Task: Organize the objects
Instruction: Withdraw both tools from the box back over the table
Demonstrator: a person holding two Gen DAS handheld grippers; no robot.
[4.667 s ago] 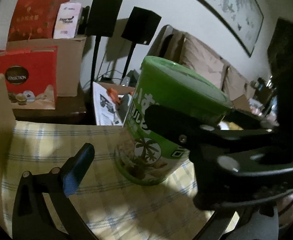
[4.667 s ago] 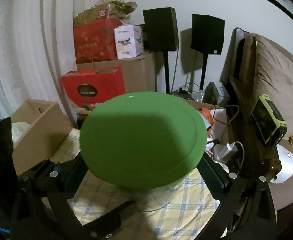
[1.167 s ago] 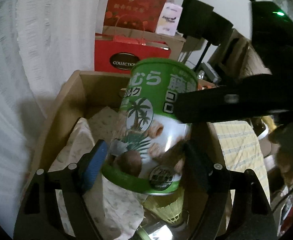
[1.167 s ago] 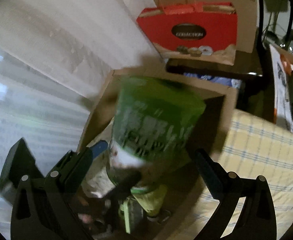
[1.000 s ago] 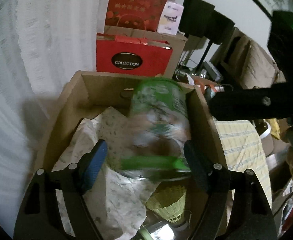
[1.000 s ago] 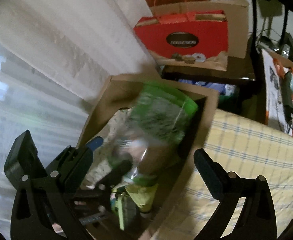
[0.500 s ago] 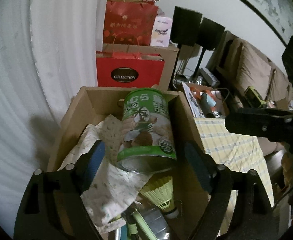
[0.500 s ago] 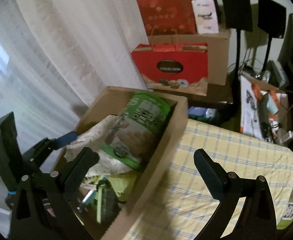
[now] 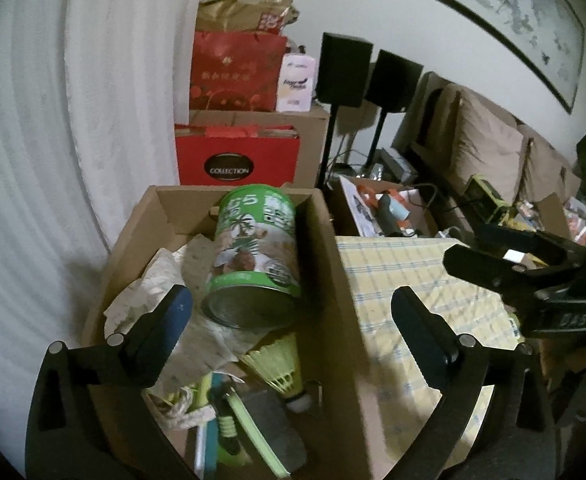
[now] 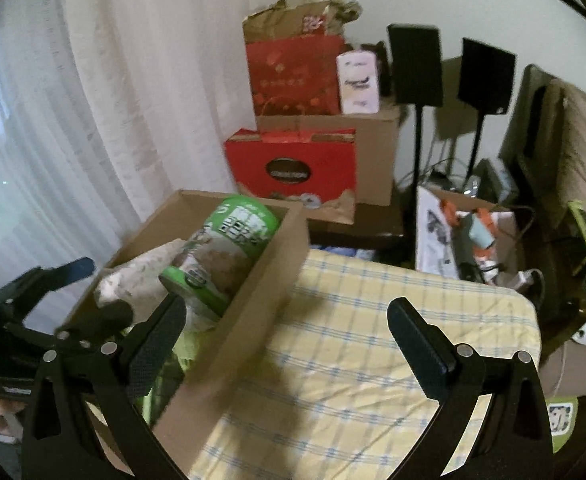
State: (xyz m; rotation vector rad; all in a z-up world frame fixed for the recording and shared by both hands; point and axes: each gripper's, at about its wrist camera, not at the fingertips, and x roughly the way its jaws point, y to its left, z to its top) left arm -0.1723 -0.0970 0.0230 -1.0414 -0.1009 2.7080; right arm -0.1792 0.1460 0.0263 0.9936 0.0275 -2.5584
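Released now, the green can lies on its side inside the cardboard box, where a second ago it was between both sets of fingers above the opening; it rests tilted on crumpled white paper, its metal bottom toward the left wrist camera and its green lid toward the box's far wall at 12 o'clock. The left gripper has nothing between its fingers and its jaws are opening, the blue-padded finger at 9 o'clock of the can's base, the other out over the box's right wall; the right gripper has its fingers wide apart and empty, over the box edge and the checked cloth. I judge this placement done (the can looks settled, though it leans on soft paper and could roll a little); both hands are free for whatever item comes next.

Materials: the can is a smooth cylinder with a glossy printed label and a dull metal end; the box is plain brown corrugated card with upright walls; the paper is thin and creased; below the can, toward 6 o'clock, lies a yellow-green shuttlecock with a ribbed skirt; the cloth is yellow with blue lines, soft and slightly wrinkled.
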